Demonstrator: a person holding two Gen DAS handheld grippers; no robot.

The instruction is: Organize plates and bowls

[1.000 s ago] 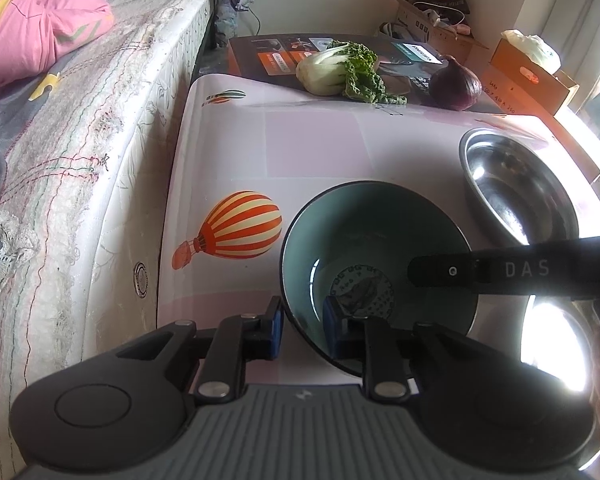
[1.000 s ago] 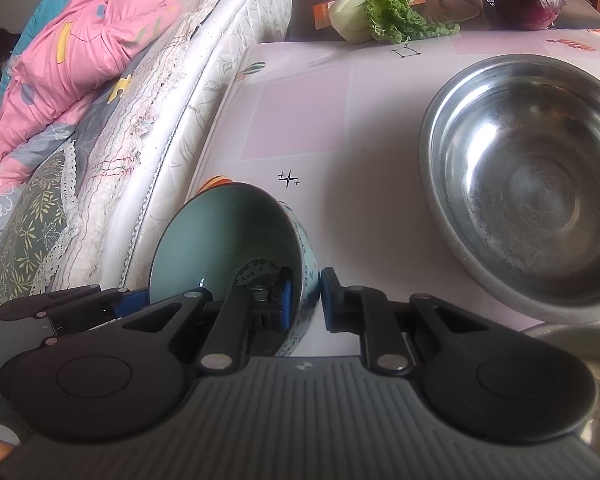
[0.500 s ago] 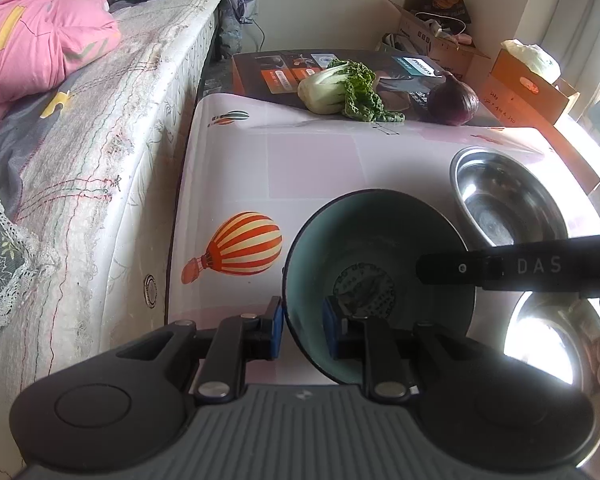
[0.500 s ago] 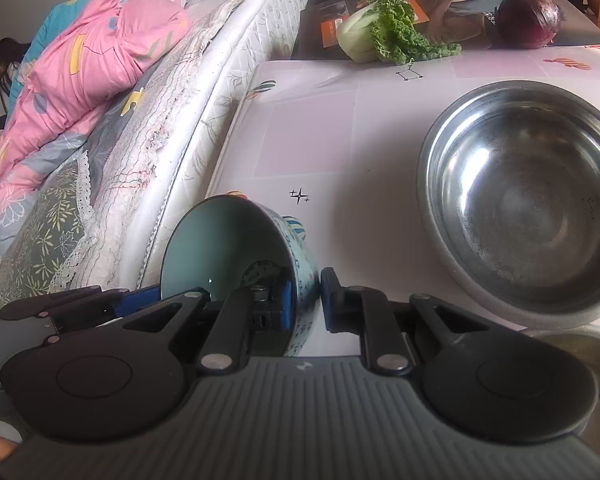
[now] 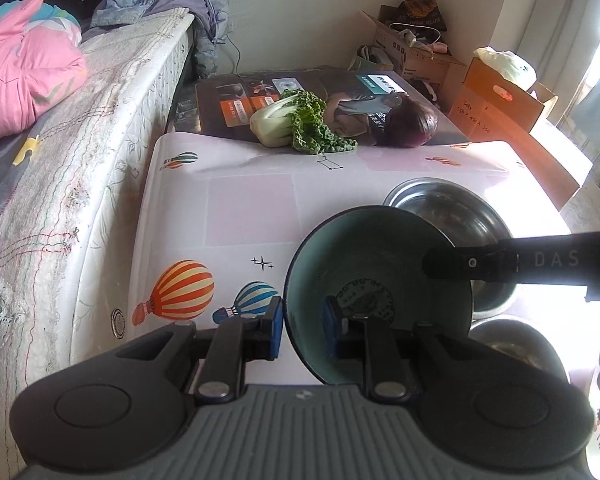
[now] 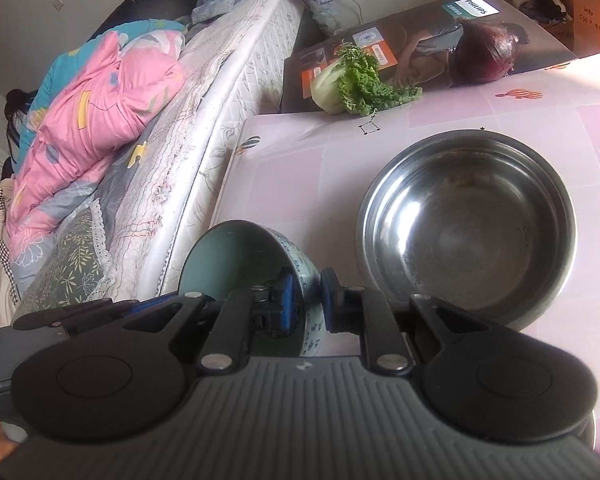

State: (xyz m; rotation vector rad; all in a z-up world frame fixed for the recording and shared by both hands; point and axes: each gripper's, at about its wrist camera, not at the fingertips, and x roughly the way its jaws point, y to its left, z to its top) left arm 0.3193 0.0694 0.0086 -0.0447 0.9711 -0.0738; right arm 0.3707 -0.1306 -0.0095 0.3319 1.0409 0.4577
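**Both grippers clamp one teal bowl above the balloon-print surface**

The teal bowl (image 5: 376,280) is the landmark here. It is gripped at two points of its rim and held tilted, its glazed inside facing the left wrist camera, with a dark printed motif at its bottom. The left gripper (image 5: 302,330) is clamped on the near rim, one blue pad outside the wall and the other inside. The right gripper (image 6: 303,300) is clamped on the opposite rim in the same way, one pad within the bowl and one against its blue-and-white patterned outside; in the left view it shows as a black bar reaching in from the right.

Beneath the bowl lies the surface (image 5: 252,208), pale pink with hot-air balloons printed to the bowl's left. Just beyond the bowl, on the right-gripper side, a large steel bowl (image 6: 468,220) sits on the surface, empty and upright. A second steel vessel (image 5: 516,344) shows below it in the left view, partly hidden by the gripper body.

Farther off from the bowl, past the far edge of the surface, a leafy green vegetable (image 5: 292,124) and a purple cabbage (image 5: 414,126) rest on a printed carton (image 5: 236,96). To the bowl's left runs a bed (image 5: 80,168) with a pink quilt (image 5: 24,80).
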